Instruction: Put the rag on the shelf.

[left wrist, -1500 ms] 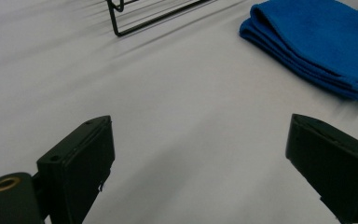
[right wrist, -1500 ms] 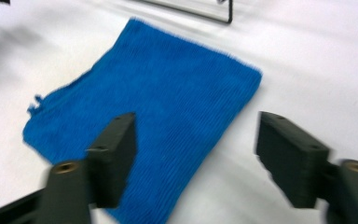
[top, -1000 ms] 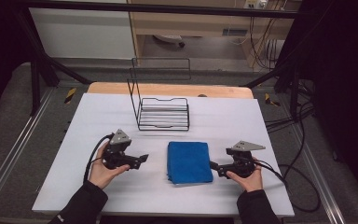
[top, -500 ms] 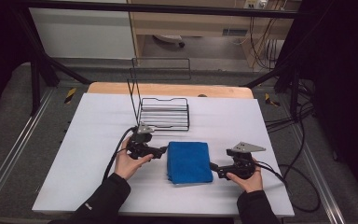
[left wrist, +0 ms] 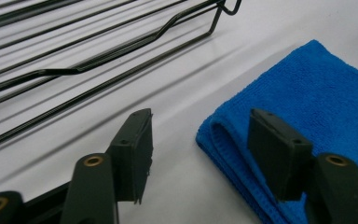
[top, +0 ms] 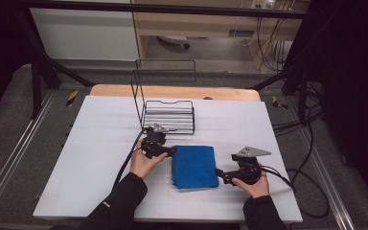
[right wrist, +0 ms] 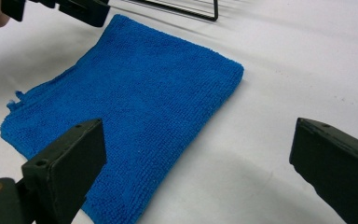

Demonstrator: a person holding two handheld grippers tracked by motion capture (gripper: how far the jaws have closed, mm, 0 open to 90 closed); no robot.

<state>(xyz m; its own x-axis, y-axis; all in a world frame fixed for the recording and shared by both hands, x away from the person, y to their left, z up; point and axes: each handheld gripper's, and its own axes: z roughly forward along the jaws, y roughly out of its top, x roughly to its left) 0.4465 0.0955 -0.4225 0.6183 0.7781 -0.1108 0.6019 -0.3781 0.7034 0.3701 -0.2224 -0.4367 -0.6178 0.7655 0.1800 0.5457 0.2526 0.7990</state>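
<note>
Right, your left gripper [top: 171, 151] sits at the top-left corner of the folded blue terry cloth [top: 194, 166], w/ its jaws apart and just been closing; in the left gripper view one pad stands over the cloth's folded edge [left wrist: 228, 140], the other over bare table, and neither is pressing yet. Your right gripper [top: 219, 173] is at the cloth's right edge, near the bottom corner, jaws wide apart w/ nothing clamped; in the right gripper view its left pad hangs over the cloth [right wrist: 135, 112], its right over bare surface. The cloth lies flat on the white table top [top: 100, 143], roughly centre and toward your side. Just behind it stands a black wire rack [top: 168, 115] w/ a tall wire back, near the left gripper but apart from the cloth. A strip of light wood [top: 172, 91] shows at the table's far edge. Around the table: grey floor [top: 9, 124], black frame legs, and cables [top: 311, 143] trailing on the right; the room beyond is dim.
</note>
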